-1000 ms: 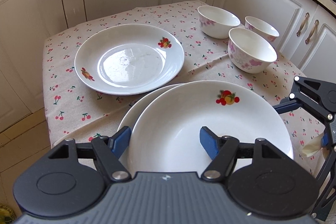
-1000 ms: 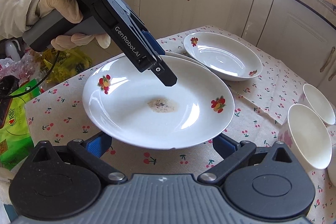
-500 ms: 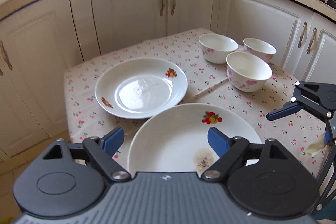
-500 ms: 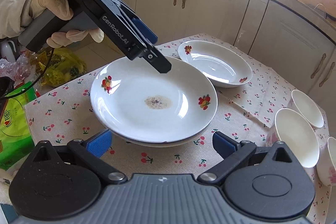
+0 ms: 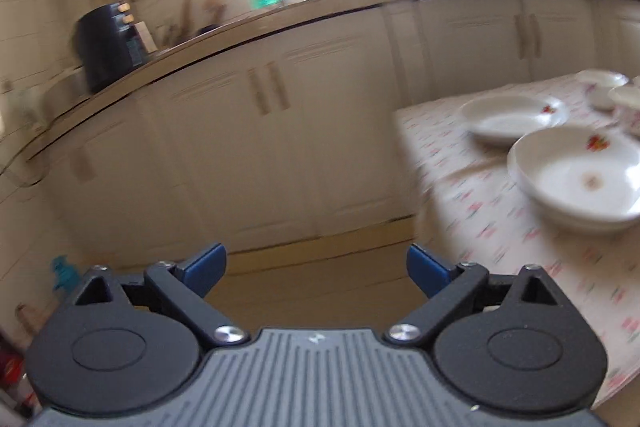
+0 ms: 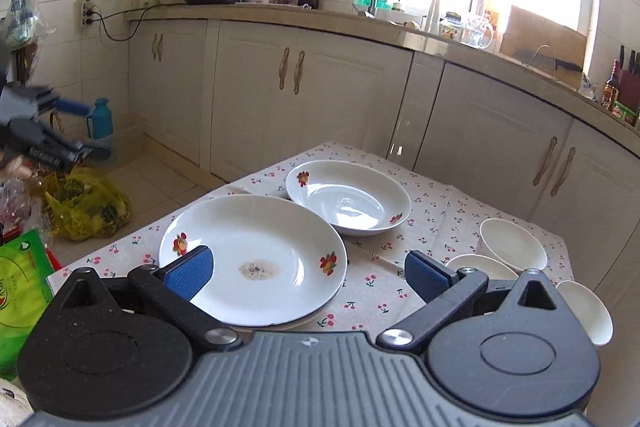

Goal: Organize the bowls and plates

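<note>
Nearest us, our right gripper (image 6: 308, 273) hung spread and empty; our left gripper (image 5: 316, 265), jaws just opened with nothing between, pointed off the table (image 6: 372, 283). The stained plate (image 6: 256, 259) sat stacked on another; beyond, one plate (image 6: 348, 197) and three bowls (image 6: 512, 245) remained unstacked.

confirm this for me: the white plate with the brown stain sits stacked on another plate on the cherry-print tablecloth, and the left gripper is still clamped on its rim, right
Not quite. The white plate with the brown stain does sit stacked on another plate on the cherry-print tablecloth, but the left gripper is not clamped on its rim. Its jaws have just been opening and hold nothing, as the left wrist view shows.
</note>
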A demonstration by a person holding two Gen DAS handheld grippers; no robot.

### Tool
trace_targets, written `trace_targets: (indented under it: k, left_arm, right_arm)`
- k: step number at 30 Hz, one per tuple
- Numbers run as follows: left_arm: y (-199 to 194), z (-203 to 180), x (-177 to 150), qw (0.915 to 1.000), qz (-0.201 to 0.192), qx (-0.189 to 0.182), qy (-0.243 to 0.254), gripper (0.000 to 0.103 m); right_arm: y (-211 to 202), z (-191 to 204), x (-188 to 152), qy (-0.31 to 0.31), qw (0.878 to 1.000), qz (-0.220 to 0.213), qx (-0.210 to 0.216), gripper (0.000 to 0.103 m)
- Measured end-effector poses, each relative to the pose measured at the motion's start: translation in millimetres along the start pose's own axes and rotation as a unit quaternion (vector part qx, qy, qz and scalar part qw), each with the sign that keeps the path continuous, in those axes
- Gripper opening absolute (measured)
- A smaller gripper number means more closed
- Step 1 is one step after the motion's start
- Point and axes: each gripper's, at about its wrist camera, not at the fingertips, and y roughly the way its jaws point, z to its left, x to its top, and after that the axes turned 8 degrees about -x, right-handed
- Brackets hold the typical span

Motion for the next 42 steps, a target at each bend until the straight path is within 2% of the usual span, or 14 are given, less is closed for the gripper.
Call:
trace_targets:
  k: [2,4,6,9,11,14,18,22,25,28,31,35,39,42]
  left_arm:
    - [-9,8,-62,0.996,0.011,0.088,-0.009,0.097]
    - [-15,13,-119,0.9875,0.028,0.153,-0.027,0.097]
    - [-23,17,-169,0.9812,0.044,0.179,-0.055,0.097]
    - [-20,16,-221,0.974,0.072,0.211,-0.038,0.097]
    - [-22,28,-239,0.9737,0.074,0.206,-0.064,0.097]
    - [-25,47,-253,0.9705,0.055,0.223,-0.074,0.101]
    - [-26,68,-267,0.9708,0.045,0.213,-0.102,0.102]
    - [-24,71,-280,0.9678,0.042,0.212,-0.13,0.102]
    - [-22,67,-286,0.9687,0.039,0.219,-0.111,0.102]
    - [-24,68,-287,0.9664,0.028,0.222,-0.127,0.102]
    - [-28,66,-285,0.9643,0.002,0.211,-0.159,0.102]
    - [-24,58,-273,0.9723,-0.025,0.15,-0.178,0.102]
    - [-14,47,-263,0.9763,-0.023,0.152,-0.152,0.102]
    - [-16,43,-261,0.9711,-0.025,0.185,-0.148,0.102]
  right_arm:
    - [-6,2,1,0.011,1.0,-0.007,0.001,0.103]
    - [-12,7,1,0.021,1.0,-0.01,0.001,0.103]
    - [-18,14,3,0.033,0.999,-0.011,0.004,0.103]
    - [-26,29,8,0.043,0.999,-0.004,0.011,0.103]
    - [-32,42,13,0.043,0.999,-0.001,0.014,0.103]
    - [-39,68,23,0.03,0.999,-0.004,0.013,0.103]
    - [-47,99,36,0.009,1.0,-0.017,0.022,0.103]
    - [-44,123,45,-0.005,0.999,-0.014,0.034,0.103]
    - [-41,139,49,-0.018,0.999,-0.009,0.039,0.103]
    - [-41,152,52,-0.029,0.999,-0.006,0.043,0.103]
    - [-44,160,55,-0.037,0.998,-0.011,0.045,0.103]
    - [-47,161,55,-0.041,0.998,-0.015,0.044,0.103]
    - [-50,154,56,-0.033,0.999,-0.019,0.034,0.103]
    - [-51,148,56,-0.026,0.999,-0.02,0.031,0.103]
